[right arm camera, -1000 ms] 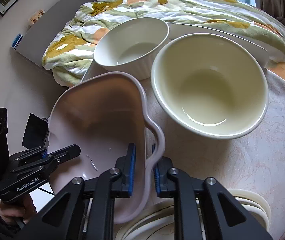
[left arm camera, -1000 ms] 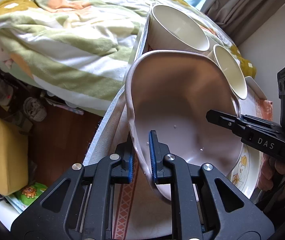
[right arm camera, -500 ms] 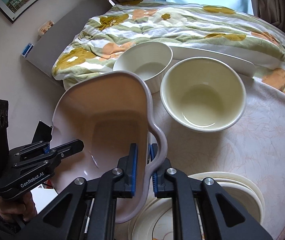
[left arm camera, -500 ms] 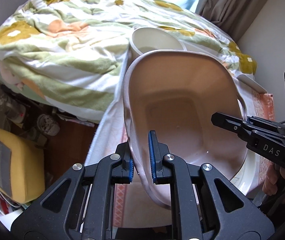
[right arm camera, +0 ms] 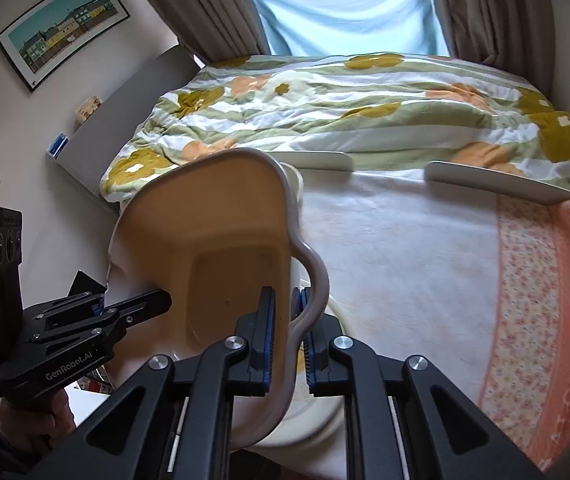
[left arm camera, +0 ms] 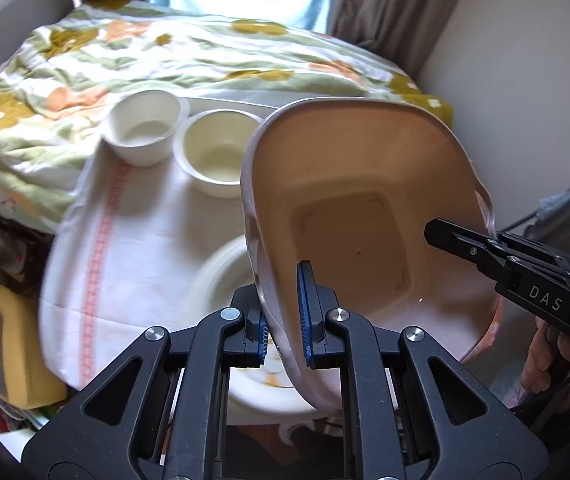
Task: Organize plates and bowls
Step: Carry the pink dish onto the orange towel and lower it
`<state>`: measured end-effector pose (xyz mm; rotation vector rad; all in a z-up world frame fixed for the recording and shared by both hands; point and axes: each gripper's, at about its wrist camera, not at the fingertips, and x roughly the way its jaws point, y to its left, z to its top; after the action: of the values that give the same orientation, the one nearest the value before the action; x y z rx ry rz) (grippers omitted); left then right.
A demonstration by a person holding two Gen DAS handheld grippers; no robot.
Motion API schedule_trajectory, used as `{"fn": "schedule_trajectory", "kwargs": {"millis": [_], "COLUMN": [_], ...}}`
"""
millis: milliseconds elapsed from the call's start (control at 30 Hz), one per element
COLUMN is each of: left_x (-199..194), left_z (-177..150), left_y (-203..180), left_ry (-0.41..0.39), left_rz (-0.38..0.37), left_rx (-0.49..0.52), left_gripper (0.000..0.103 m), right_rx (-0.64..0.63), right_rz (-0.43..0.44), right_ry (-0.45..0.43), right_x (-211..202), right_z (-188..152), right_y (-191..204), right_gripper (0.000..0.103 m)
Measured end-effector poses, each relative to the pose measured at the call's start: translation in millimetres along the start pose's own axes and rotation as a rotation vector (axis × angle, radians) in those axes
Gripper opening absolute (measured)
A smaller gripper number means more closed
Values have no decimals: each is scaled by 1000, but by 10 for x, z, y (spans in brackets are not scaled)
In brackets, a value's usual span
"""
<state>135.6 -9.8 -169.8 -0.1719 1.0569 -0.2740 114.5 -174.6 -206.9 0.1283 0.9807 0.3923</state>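
- The pink basin (left arm camera: 357, 216) is held off the desk (left arm camera: 153, 240), tilted with its open side toward both cameras; its square-bottomed inside holds nothing.
- The left tool (left arm camera: 283, 320) pinches the basin's near-left rim between its blue pads (left arm camera: 304, 308).
- The right tool (right arm camera: 285, 332) pinches the opposite rim, just beside the looped handle (right arm camera: 317, 276), one finger inside the wall and one outside.
- Under the basin, on the near part of the desk, lies a stack of white plates (left arm camera: 221, 276); the top one shows a bit of yellow print, and the basin and tools cover much of it.
- At the far left of the desk stand two bowls, touching or nearly so: a white bowl (left arm camera: 145, 130) on the left and a cream bowl (left arm camera: 217, 152) on its right. Both are upright and hold nothing.
- In the right wrist view two white platters (right arm camera: 497, 182) lie along the desk's far edge, against the flowered quilt (right arm camera: 325, 108) of the bed.
- The middle and right of the cloth (right arm camera: 405, 264) is bare, up to its orange floral border on the right edge.
- The desk's left edge drops off to floor clutter and a yellow box (left arm camera: 9, 344).
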Motion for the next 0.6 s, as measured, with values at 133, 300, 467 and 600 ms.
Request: {"fn": "schedule_trajectory", "kwargs": {"millis": [133,300,467,600], "left_x": [205,611,1058,1333], "left_z": [-92,-233,-338,-407], "left_y": [-614,-1266,-1681,-1843], "left_ry": [29,99,162,193], "left_rz": [-50,-96,-90,-79], "left_rx": [51,107,158,165], "left_gripper": [11,11,11,11], "right_rx": [56,149,219,261], "right_rz": [-54,-117,-160,-163], "right_ry": [-18,-6,27,46], "right_x": [-303,-466,-404,-258], "right_z": [-229,-541,-741,-825], "right_y": [-488,-1124,-1654,-1952], "right_gripper": [12,12,12,12]}}
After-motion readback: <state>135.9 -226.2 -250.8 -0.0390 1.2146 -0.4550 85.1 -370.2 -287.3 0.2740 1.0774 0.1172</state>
